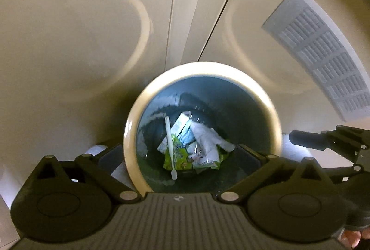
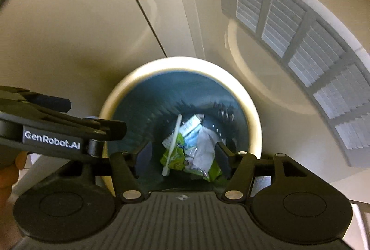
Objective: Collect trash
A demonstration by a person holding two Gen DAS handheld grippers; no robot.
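A round trash bin with a cream rim (image 1: 132,132) and a dark blue-grey inside stands right below both grippers. At its bottom lie a green wrapper (image 1: 179,158), crumpled white paper (image 1: 208,137), a blue-and-white packet (image 1: 182,127) and a long white stick (image 1: 170,146). My left gripper (image 1: 181,155) hangs over the bin mouth, open wide, with nothing between its fingers. My right gripper (image 2: 182,155) is beside it over the same bin (image 2: 253,125), open, its pads apart and bare. The same trash pile (image 2: 185,152) shows far below them.
Cream glossy panels with dark seams (image 1: 171,25) surround the bin. A white louvred vent grille (image 1: 323,55) (image 2: 300,46) runs along the right. A person's hand (image 2: 11,171) holds the left gripper's handle at the left edge of the right wrist view.
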